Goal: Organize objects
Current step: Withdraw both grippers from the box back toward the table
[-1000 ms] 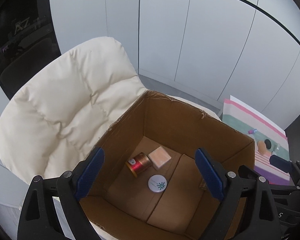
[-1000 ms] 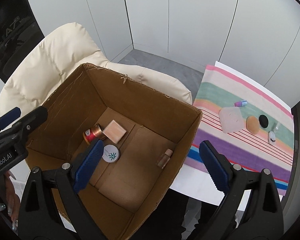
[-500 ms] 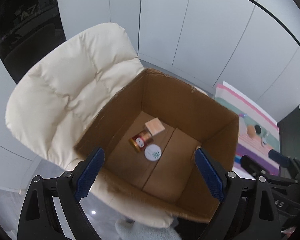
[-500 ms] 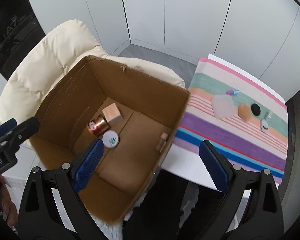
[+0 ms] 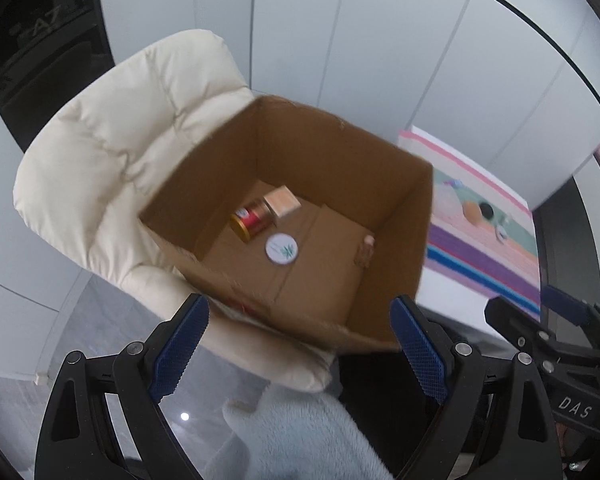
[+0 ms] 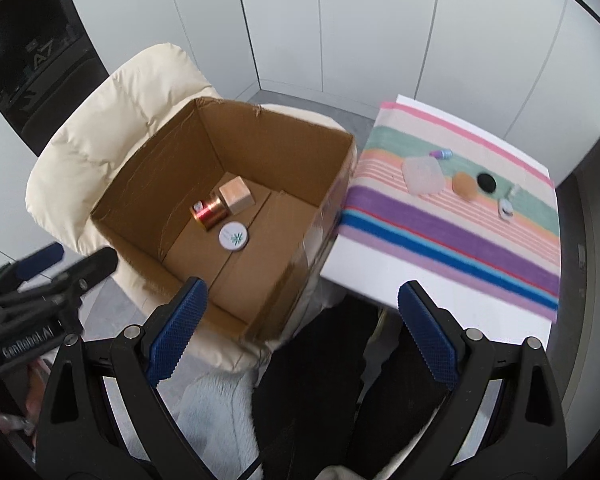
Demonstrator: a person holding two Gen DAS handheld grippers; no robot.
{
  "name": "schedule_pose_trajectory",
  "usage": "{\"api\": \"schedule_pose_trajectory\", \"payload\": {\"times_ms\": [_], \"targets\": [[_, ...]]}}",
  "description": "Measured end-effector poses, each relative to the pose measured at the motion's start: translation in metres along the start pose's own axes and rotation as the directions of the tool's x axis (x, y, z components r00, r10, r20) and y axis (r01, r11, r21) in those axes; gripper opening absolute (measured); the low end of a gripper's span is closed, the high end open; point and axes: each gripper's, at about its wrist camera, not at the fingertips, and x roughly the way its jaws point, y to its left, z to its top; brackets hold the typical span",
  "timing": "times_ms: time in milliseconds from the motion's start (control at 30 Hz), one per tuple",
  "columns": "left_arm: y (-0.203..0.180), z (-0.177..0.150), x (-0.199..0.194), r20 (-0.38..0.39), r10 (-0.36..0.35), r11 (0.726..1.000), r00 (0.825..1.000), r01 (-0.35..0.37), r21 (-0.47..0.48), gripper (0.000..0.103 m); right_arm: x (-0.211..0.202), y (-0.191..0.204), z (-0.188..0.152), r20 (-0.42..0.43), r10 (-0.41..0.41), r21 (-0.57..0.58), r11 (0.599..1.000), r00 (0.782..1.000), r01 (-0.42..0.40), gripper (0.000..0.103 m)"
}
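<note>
An open cardboard box rests on a cream padded chair. Inside lie a red-gold spool, a pale wooden cube, a white round tin and a small bottle by the right wall. My left gripper is open and empty, held high over the box's near edge. My right gripper is open and empty, above the gap between box and table. Small items sit on the striped cloth: clear piece, tan disc, black disc.
The white table with the striped cloth stands to the right of the chair. A person's dark trousers and a pale fluffy fabric lie below the grippers. White wall panels are behind; a dark panel stands at the far left.
Both grippers have pulled back and up from the box, which now looks smaller and farther. More of the table, floor and the person's lap shows. Jaws stay wide.
</note>
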Motion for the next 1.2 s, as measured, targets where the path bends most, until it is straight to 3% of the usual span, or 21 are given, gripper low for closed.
{"api": "schedule_pose_trajectory", "payload": {"times_ms": [233,367,600,933,1033,1200], "targets": [[-0.017,-0.006,0.001,0.091,0.074,0.991,0.993,-0.084,0.106,0.093,0.008,-0.012,-0.022,-0.029,-0.015,0.079,0.997,0.999,0.017,0.098],[-0.012,-0.005,0.015,0.026,-0.006,0.996,1.000,0.003,0.085,0.093,0.008,-0.019,-0.019,-0.015,-0.034,0.098,0.995,0.999,0.035,0.098],[-0.028,0.002,0.020,0.049,-0.053,0.991,0.997,0.047,0.123,0.093,-0.003,-0.032,-0.017,0.034,-0.081,0.121,0.990,0.996,0.076,0.098],[-0.095,0.016,0.028,0.062,-0.138,0.960,0.989,0.118,0.253,0.093,-0.022,-0.100,-0.031,0.063,-0.162,0.272,0.952,0.985,0.139,0.098],[-0.119,0.018,0.030,0.102,-0.134,0.950,0.986,0.098,0.298,0.093,-0.031,-0.125,-0.036,0.065,-0.192,0.312,0.936,0.979,0.163,0.098],[-0.163,0.017,0.038,0.109,-0.181,0.924,0.977,0.131,0.360,0.093,-0.037,-0.176,-0.052,0.054,-0.219,0.386,0.904,0.974,0.182,0.098]]}}
